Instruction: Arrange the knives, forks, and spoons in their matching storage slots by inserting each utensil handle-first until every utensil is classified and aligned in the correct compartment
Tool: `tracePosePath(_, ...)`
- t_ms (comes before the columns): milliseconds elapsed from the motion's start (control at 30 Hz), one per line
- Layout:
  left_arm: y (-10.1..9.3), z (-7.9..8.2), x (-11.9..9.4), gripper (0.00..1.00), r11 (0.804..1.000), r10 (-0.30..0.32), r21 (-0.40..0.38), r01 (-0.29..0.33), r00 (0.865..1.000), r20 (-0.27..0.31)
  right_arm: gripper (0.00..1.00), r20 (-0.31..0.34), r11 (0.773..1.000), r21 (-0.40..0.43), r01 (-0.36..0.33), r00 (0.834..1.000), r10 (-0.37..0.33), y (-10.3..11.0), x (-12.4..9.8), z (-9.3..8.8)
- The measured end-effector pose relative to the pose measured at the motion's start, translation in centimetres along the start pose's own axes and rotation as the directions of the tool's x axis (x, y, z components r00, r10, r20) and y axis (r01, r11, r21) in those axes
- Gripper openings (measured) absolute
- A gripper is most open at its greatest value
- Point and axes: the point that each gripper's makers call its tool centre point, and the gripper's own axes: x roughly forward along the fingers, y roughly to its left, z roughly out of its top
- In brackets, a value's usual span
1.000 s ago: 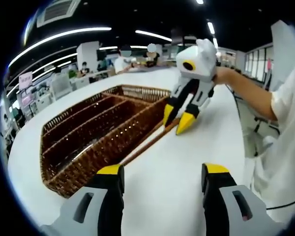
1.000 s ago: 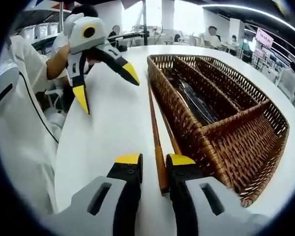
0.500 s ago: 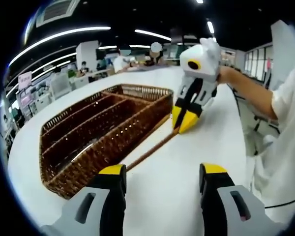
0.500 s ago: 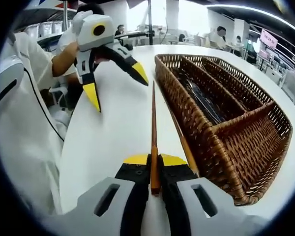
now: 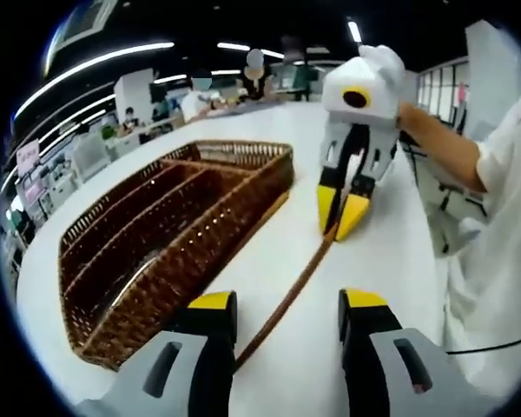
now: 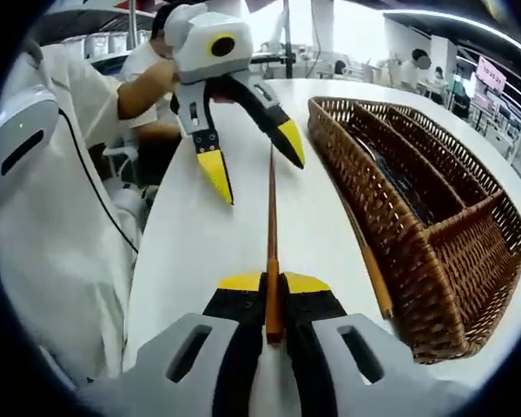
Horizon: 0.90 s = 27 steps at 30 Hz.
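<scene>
Lifted since a second ago: brown stick (image 6: pixel 272 208) off the tabletop (image 6: pixel 182 234), right tongs (image 6: pixel 272 282) clamped on its end. Left tongs (image 5: pixel 278 304) wide beside basket (image 5: pixel 156 234). Stick looks light, stiff (possibly slippery); regrip mid-shaft.

A long, slim wooden-handled utensil (image 6: pixel 272 217) lay lengthwise over the white counter (image 6: pixel 191 243), its near end pinched between the jaws of the right tool (image 6: pixel 273 283); its working end could not be made out. A second wooden-handled utensil (image 6: pixel 371 269) rested on the counter just beside the near wall of the woven wicker tray (image 6: pixel 434 261). The tray was brown, divided into long parallel compartments with a cross compartment at one end, and dark utensils (image 6: pixel 399 178) lay inside one long slot.
</scene>
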Motion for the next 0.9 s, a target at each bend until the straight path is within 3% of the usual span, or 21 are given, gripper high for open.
tracePosePath(233, -0.2, 0.2, 0.3, 0.42, 1.0, -0.01, 0.019, 0.01, 1.0, -0.011, 0.07, 0.005, 1.0, -0.01, -0.008, 1.0, 0.009, 0.6, 0.0, 0.1)
tracePosePath(400, -0.5, -0.2, 0.4, 0.32, 0.999, -0.023, 0.037, 0.024, 0.999, -0.039, 0.07, 0.006, 1.0, -0.016, -0.014, 1.0, 0.014, 0.9, 0.0, 0.2)
tracePosePath(900, -1.0, -0.7, 0.6, 0.24, 0.998, -0.047, 0.044, 0.051, 0.995, -0.085, 0.07, 0.017, 1.0, -0.019, -0.013, 1.0, 0.014, 1.1, -0.2, 0.1)
